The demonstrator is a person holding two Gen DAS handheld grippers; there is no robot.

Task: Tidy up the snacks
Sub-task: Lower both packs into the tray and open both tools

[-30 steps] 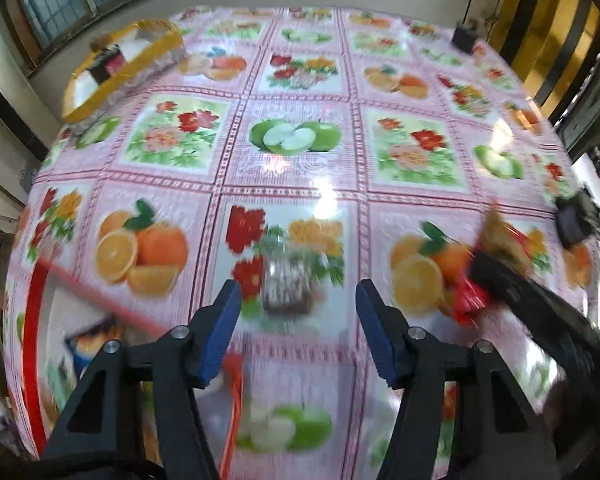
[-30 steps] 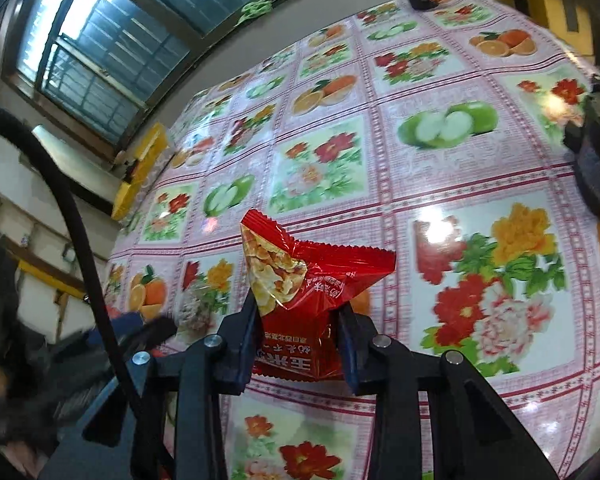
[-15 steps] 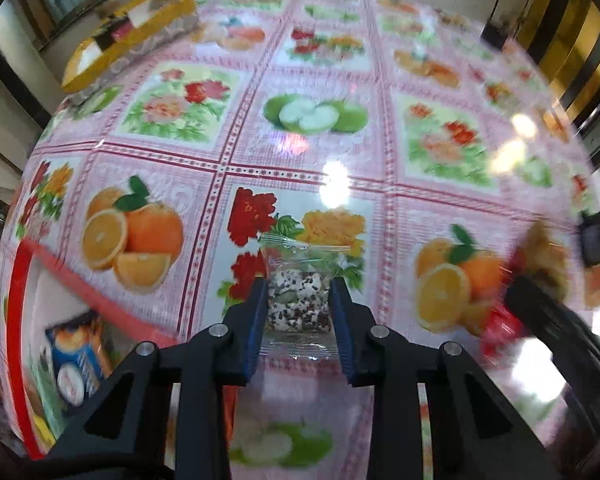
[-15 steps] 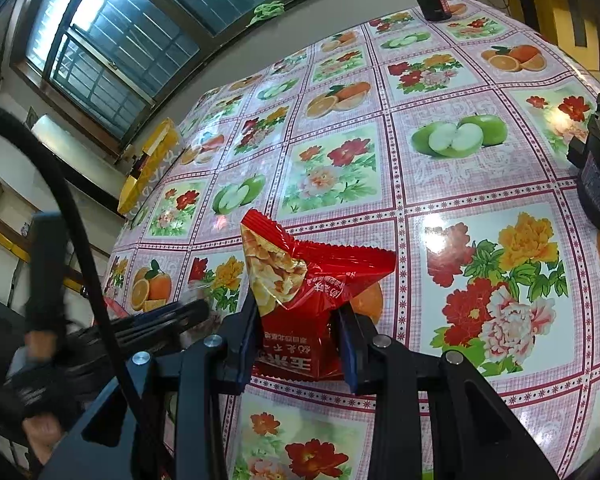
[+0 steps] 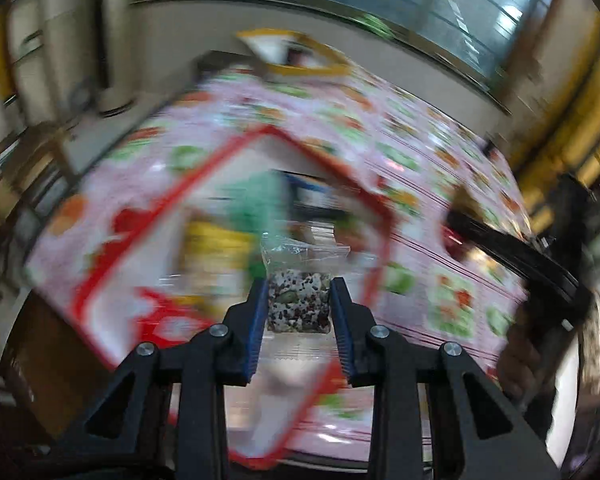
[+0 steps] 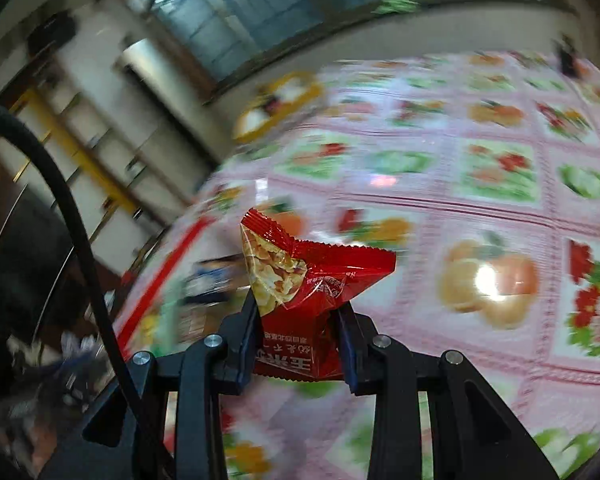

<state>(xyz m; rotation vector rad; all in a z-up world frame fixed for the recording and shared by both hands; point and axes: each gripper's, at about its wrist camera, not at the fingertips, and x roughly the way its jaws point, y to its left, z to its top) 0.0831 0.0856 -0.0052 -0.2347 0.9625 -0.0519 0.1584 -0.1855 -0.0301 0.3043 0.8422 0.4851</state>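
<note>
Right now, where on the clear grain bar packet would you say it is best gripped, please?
Across the solid bar itself, as the left gripper has it: one pad on each long side of the grain bar packet, coming from its near end. The bar is firm and flat-sided there; the empty clear wrapper beyond it is thin, so it would likely crumple or slip.

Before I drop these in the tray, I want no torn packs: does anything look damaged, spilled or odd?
Nothing looks torn or spilled. The red snack packet is crumpled where the right claw pinches it, top corner folded over. The clear grain bar packet sits straight in the left claw. The red-rimmed tray is too blurred to judge.
</note>
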